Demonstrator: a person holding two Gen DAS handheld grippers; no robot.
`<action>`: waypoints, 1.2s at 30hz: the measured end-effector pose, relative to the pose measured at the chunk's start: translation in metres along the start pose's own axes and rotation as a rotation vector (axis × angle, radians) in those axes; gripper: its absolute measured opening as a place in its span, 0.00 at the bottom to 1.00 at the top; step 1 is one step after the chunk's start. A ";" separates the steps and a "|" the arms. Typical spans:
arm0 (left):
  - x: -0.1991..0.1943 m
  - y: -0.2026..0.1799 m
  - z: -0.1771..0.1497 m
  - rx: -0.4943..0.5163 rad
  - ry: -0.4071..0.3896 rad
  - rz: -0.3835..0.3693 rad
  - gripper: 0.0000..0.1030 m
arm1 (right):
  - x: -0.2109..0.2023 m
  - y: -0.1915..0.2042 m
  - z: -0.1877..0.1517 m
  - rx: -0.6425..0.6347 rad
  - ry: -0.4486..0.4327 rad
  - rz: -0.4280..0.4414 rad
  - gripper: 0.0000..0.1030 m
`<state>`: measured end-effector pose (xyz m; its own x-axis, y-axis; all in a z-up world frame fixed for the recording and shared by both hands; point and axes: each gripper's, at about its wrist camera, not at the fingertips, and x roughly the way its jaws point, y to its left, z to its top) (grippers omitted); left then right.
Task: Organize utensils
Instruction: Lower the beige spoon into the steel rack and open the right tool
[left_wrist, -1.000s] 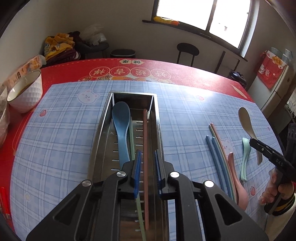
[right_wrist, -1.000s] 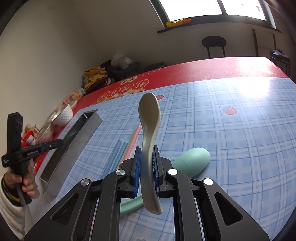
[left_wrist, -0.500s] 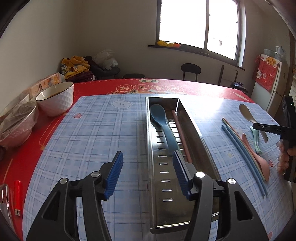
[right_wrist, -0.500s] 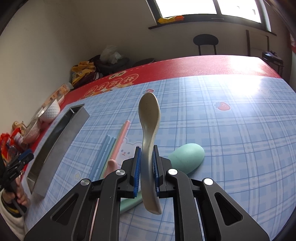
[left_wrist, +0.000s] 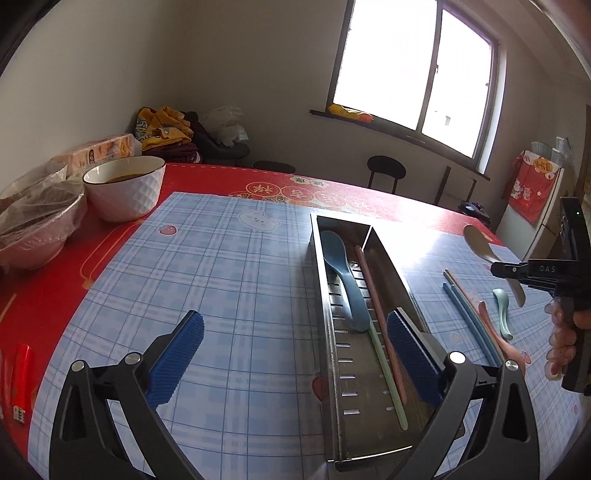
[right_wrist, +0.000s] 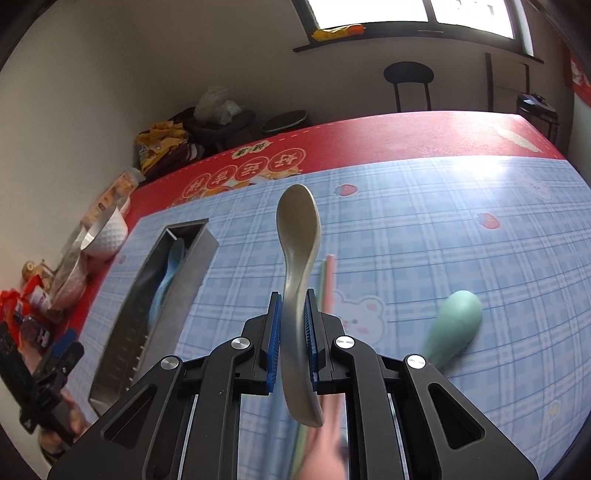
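Beige spoon heading for the steel tray while the left gripper is letting go.

The left gripper (left_wrist: 293, 354) is standing spread wide, its jaws having just been opening with nothing pressed between them; the pink chopstick (left_wrist: 373, 299) and green chopstick (left_wrist: 388, 373) are lying inside the tray (left_wrist: 325, 332) beside the blue spoon (left_wrist: 341, 273), likely so long pieces share one trough. Further right, blue chopsticks (left_wrist: 469, 317), a pink spoon (left_wrist: 491, 328) and a mint spoon (right_wrist: 456, 323) are waiting on the worktop (right_wrist: 406, 229). The right gripper (right_wrist: 293, 338) is clamping the beige spoon (right_wrist: 297, 258) by its handle, bowl forward, presumably to drop it in lengthwise. The tray's near end is being cut off, and motion blur is smearing the pink spoon beneath the right gripper.
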<state>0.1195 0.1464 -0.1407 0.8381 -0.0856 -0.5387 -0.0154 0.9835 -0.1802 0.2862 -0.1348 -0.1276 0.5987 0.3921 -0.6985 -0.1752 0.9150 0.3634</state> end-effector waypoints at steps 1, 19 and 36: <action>-0.003 0.003 0.001 -0.017 -0.013 0.002 0.94 | 0.005 0.012 0.002 0.008 0.003 0.018 0.12; -0.009 0.024 0.004 -0.096 -0.049 0.127 0.94 | 0.104 0.149 0.003 0.041 0.175 0.031 0.12; -0.008 0.026 0.004 -0.106 -0.047 0.113 0.94 | 0.110 0.148 0.007 0.070 0.161 0.042 0.27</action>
<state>0.1149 0.1731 -0.1378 0.8524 0.0347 -0.5217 -0.1662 0.9640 -0.2074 0.3314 0.0428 -0.1465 0.4586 0.4448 -0.7693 -0.1389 0.8910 0.4323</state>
